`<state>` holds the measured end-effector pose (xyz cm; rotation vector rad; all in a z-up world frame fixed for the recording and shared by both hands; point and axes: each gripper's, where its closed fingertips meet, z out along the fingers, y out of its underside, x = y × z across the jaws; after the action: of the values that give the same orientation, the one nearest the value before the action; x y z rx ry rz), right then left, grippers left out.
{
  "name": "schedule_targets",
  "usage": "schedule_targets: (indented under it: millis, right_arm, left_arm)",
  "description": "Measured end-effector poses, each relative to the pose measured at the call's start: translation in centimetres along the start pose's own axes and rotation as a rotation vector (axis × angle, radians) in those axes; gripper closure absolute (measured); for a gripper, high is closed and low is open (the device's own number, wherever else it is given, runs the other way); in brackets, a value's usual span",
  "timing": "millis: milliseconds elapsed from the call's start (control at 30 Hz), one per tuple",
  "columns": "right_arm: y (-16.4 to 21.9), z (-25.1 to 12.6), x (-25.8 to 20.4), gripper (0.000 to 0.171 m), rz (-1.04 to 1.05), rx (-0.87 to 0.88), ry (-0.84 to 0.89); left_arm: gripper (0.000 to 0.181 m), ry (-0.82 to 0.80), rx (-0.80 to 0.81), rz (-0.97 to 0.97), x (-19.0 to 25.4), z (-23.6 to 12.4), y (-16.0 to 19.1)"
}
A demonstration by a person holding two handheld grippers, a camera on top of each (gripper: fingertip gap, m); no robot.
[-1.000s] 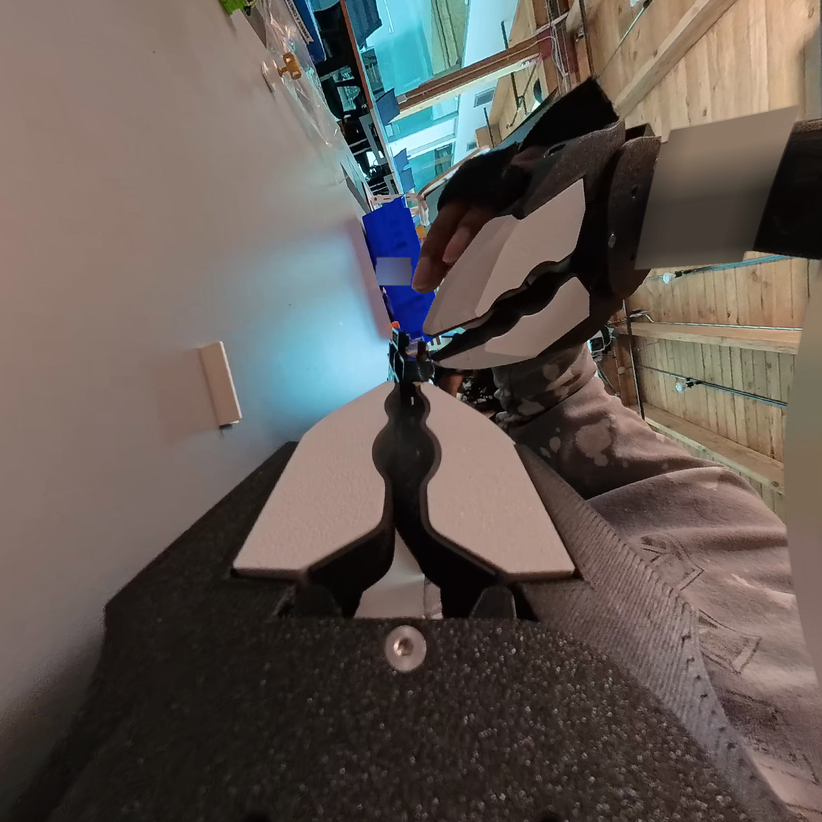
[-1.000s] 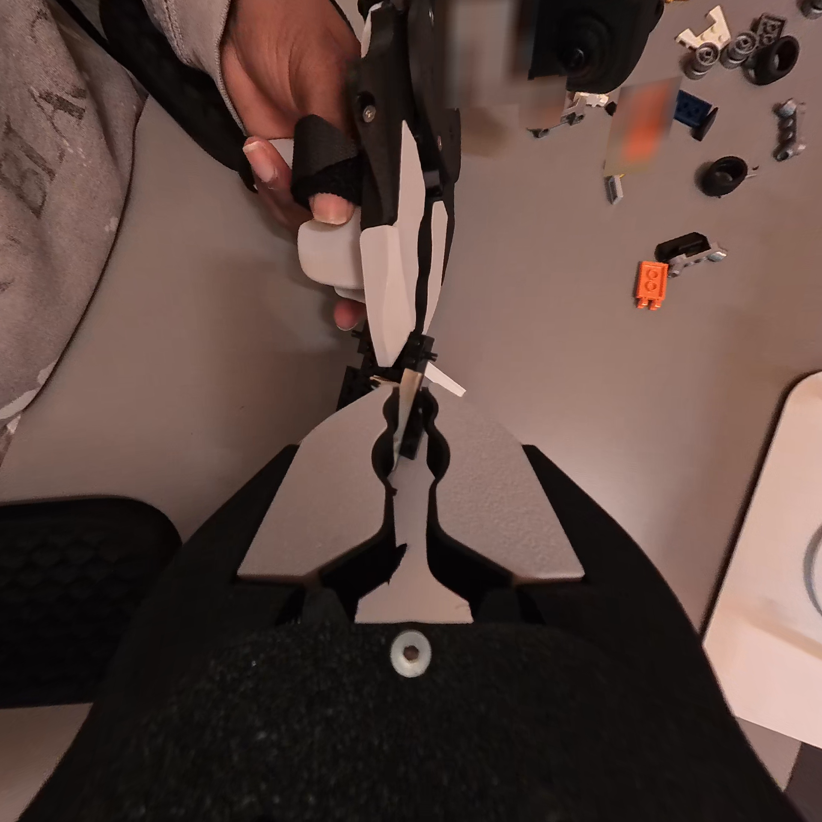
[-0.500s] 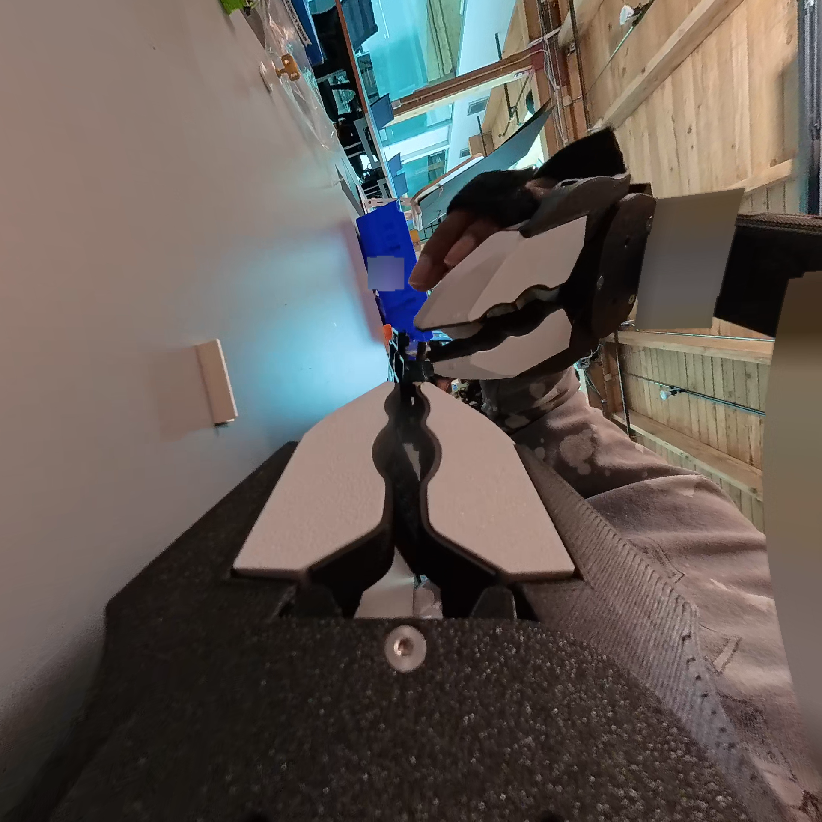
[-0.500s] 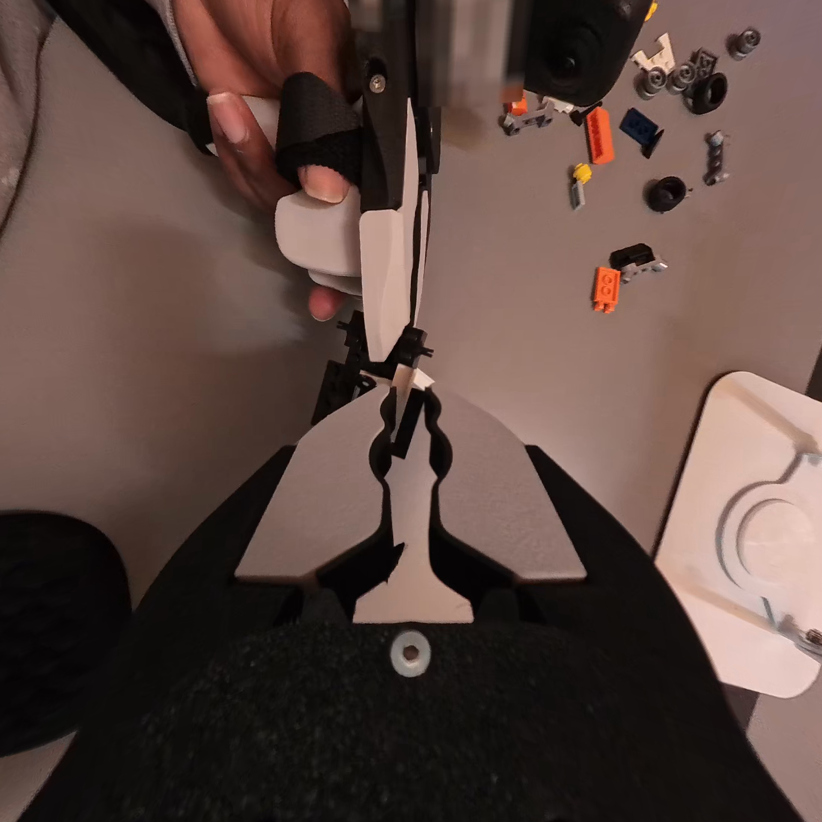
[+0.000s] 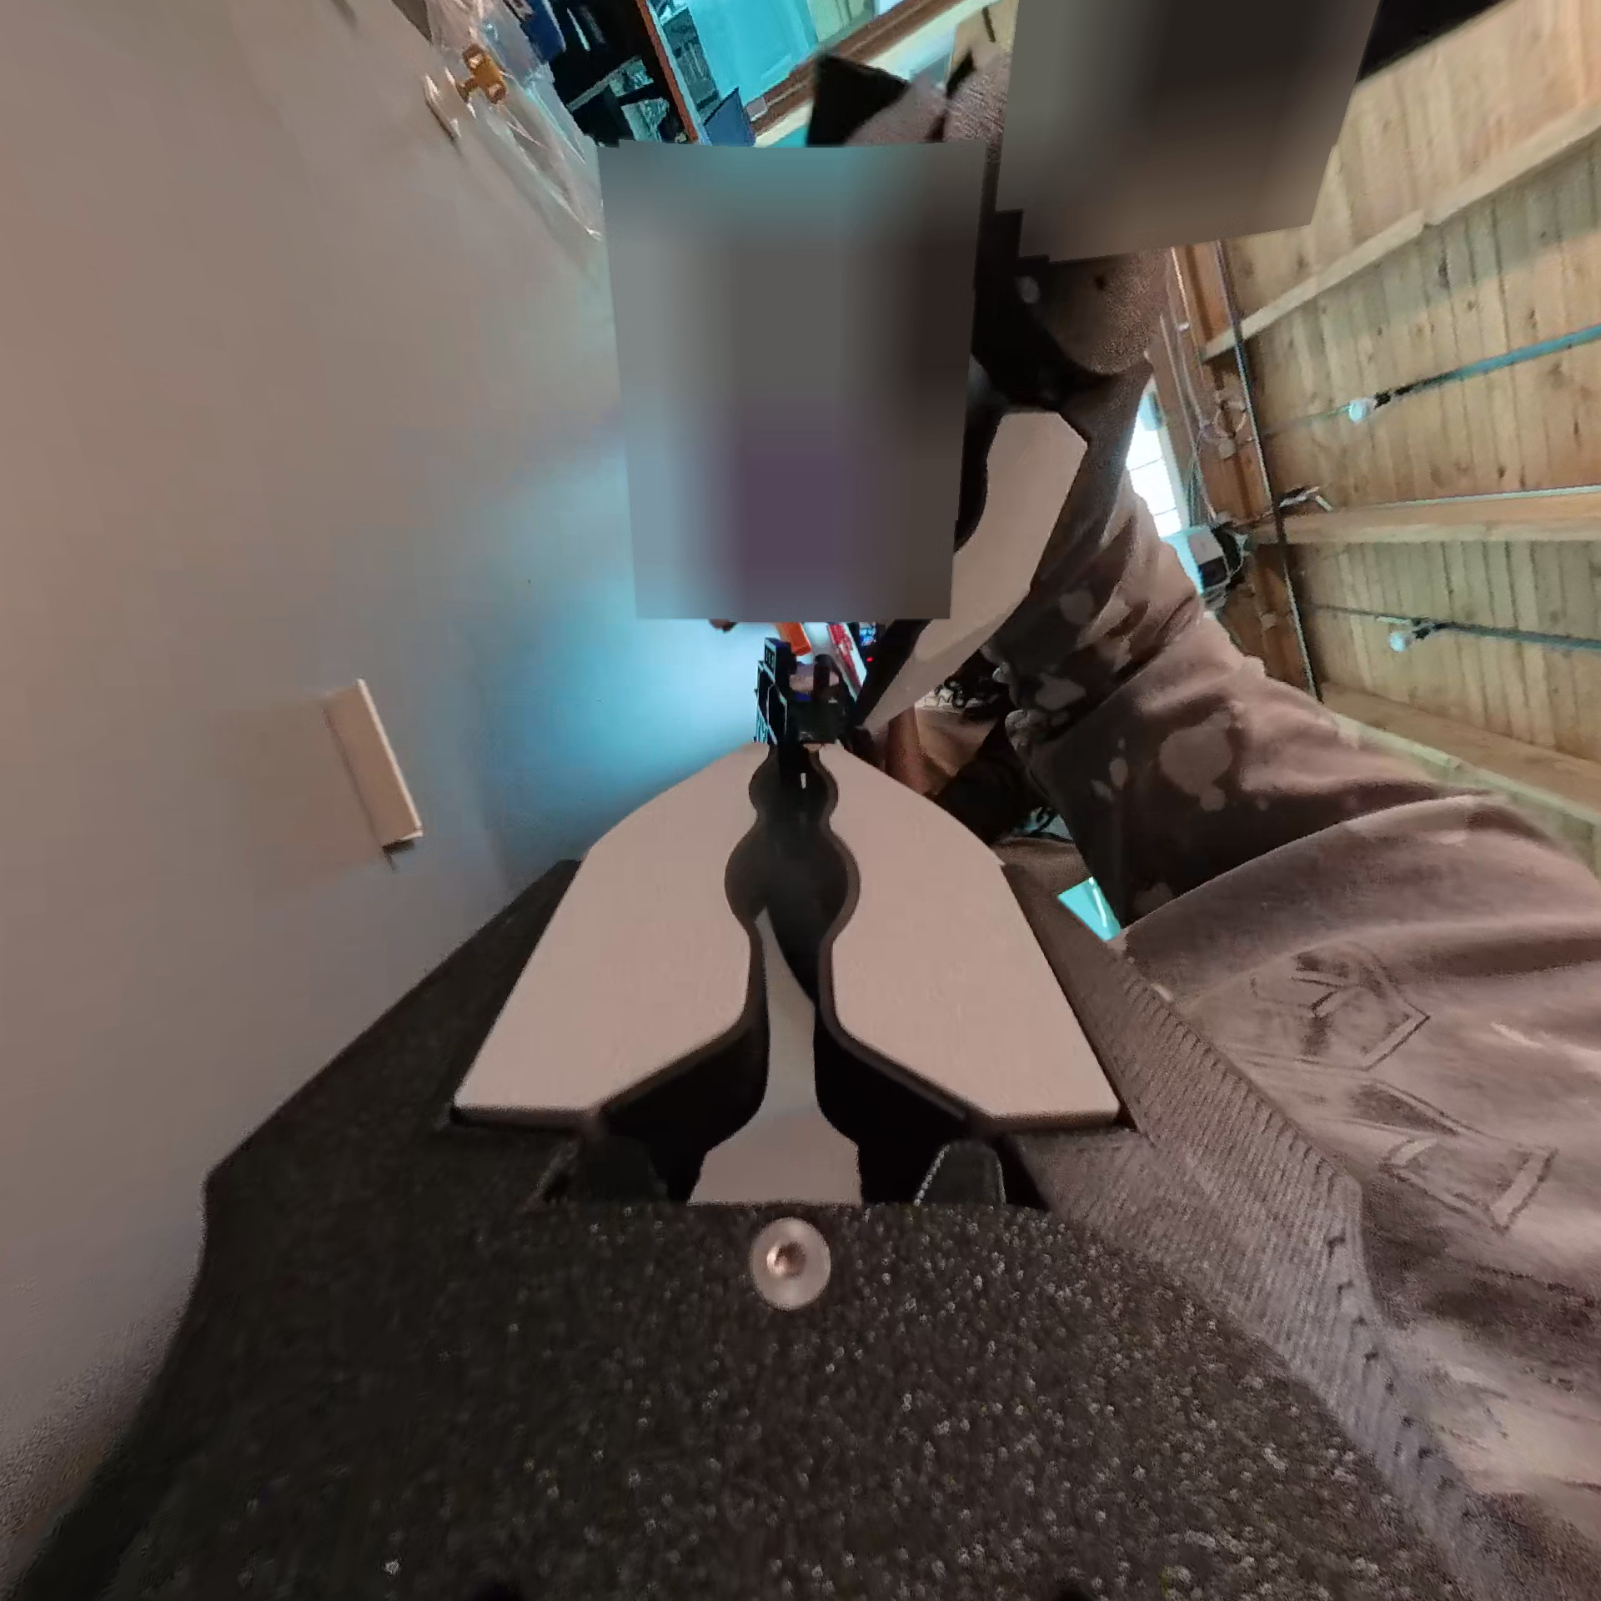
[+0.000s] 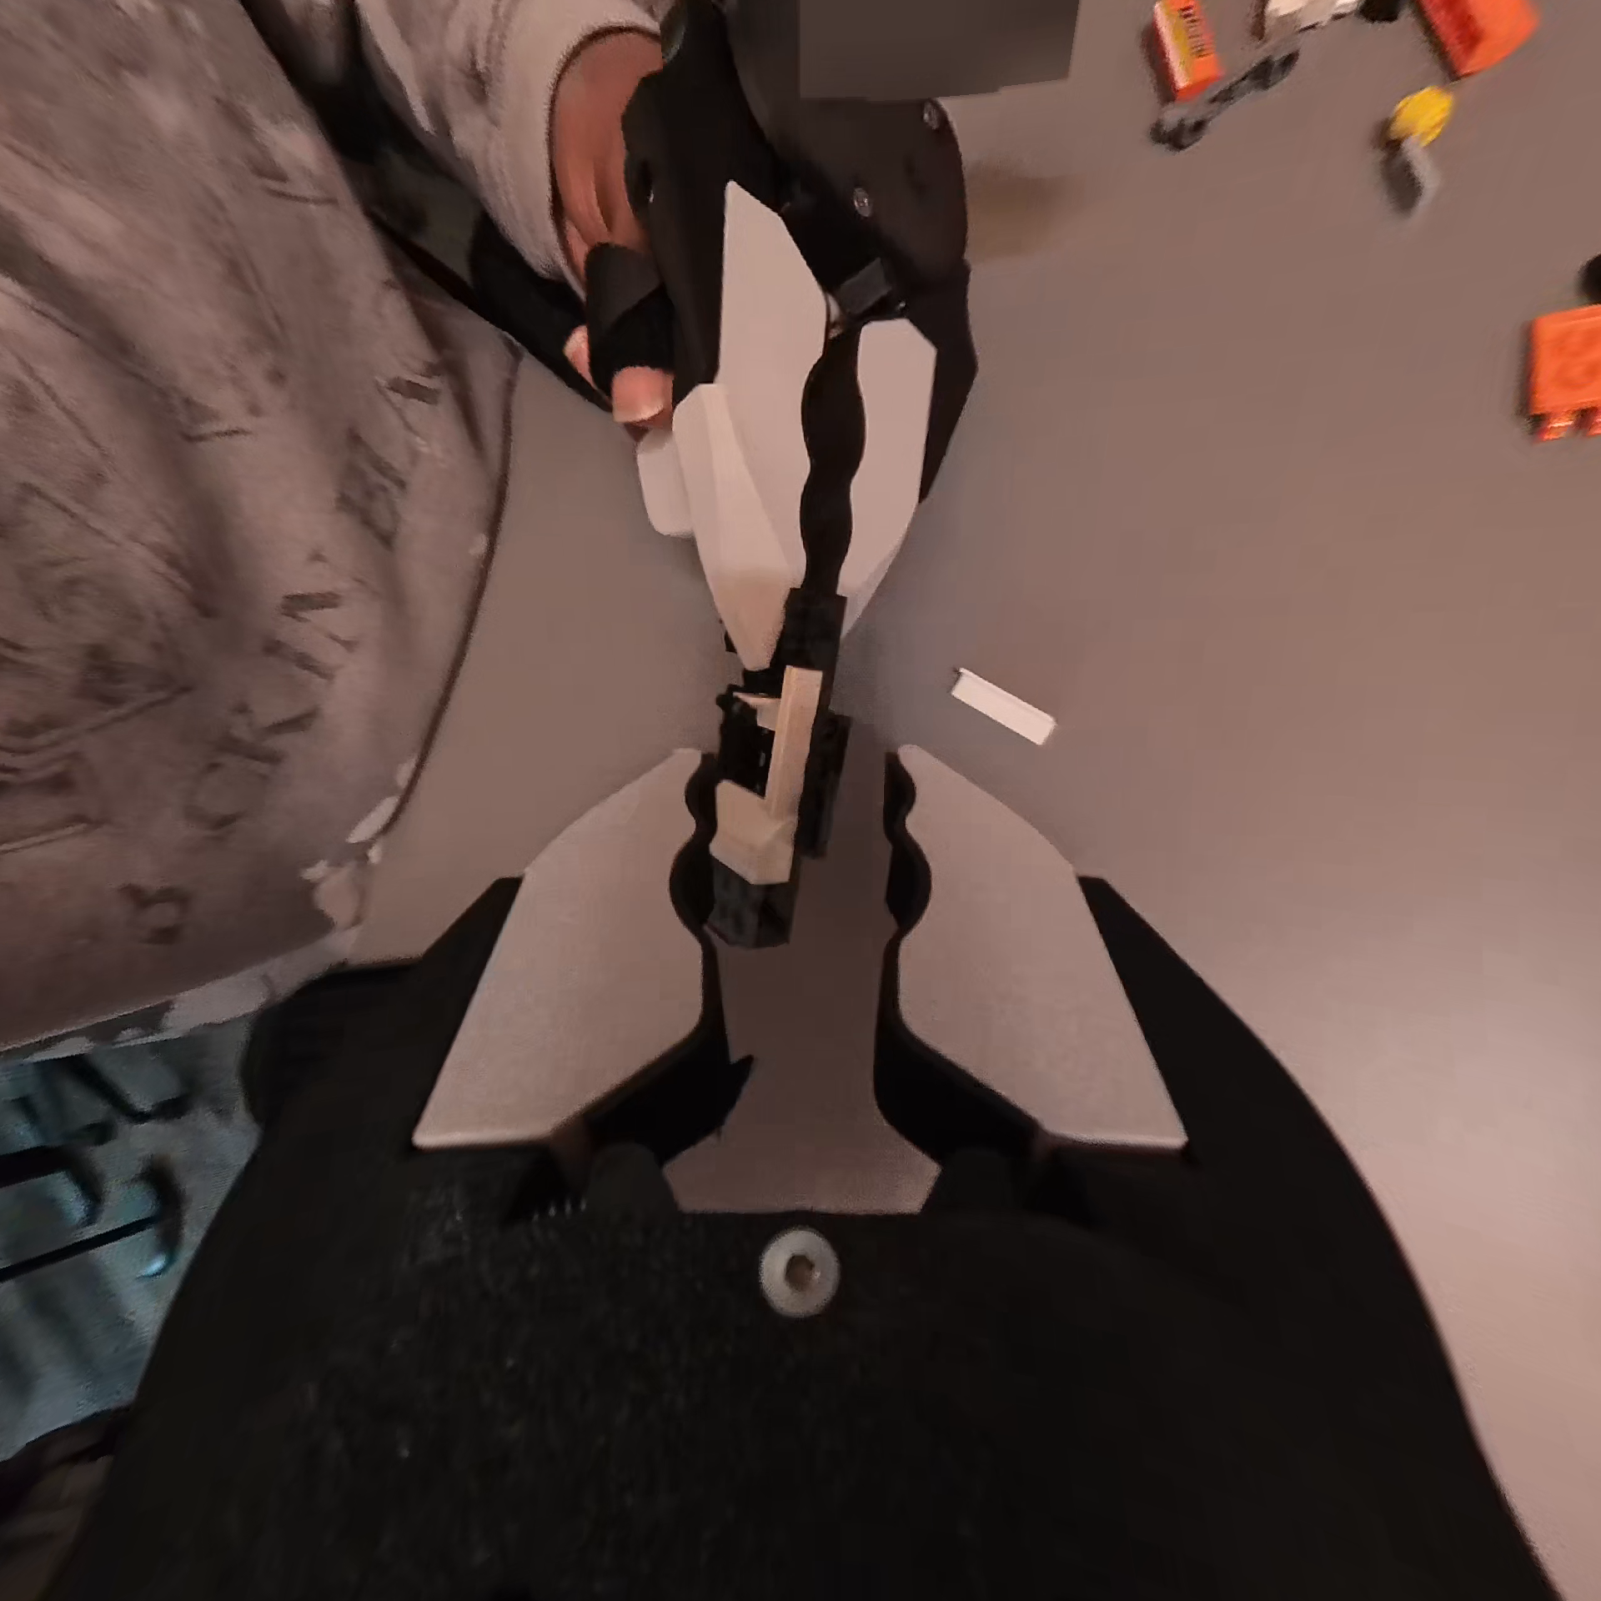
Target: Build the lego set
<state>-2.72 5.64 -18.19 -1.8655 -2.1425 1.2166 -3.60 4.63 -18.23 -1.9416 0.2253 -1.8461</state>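
Black foam covers the bottom of the right wrist view, and above it the right gripper [image 6: 790, 762] has its two grey fingers spread wide with nothing pinched. In the gap between them, in the middle of the frame, hangs the small black and cream lego build [image 6: 774, 806]. The build looks close to one finger, but whether it touches cannot be told. Higher up, the left gripper [image 6: 793, 619] is squeezed tight on the top end of that build. To the right of the build, a loose flat white lego piece [image 6: 1002, 707] lies on the grey table [image 6: 1256, 606]. Orange lego bricks [image 6: 1568, 377] sit at the far right and the top right.

The step looks like adding another piece. The free gripper likely needs to reach for the white piece and pinch it gently while the other holds the build steady.
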Motion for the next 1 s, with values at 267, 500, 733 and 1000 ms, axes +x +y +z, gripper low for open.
schedule_targets:
  millis: [267, 500, 733, 1000]
  right_arm:
    - [0.5, 1.2, -0.9, 0.142, 0.032, -0.019, -0.139]
    - [0.4, 1.1, -1.3, 0.155, -0.035, -0.022, -0.075]
    - [0.3, 0.7, -1.7, 0.151, -0.094, -0.06, 0.028]
    - [0.2, 0.4, -2.2, 0.149, -0.111, -0.071, 0.064]
  left_arm:
    - [0.177, -0.004, -0.025, 0.104, 0.7, 0.1, 0.3]
    - [0.176, 0.01, -0.036, 0.131, 1.2, 0.1, 0.5]
    - [0.177, 0.02, -0.017, 0.155, 1.8, 0.2, 0.4]
    - [0.177, 0.034, -0.007, 0.187, 2.4, 0.2, 0.3]
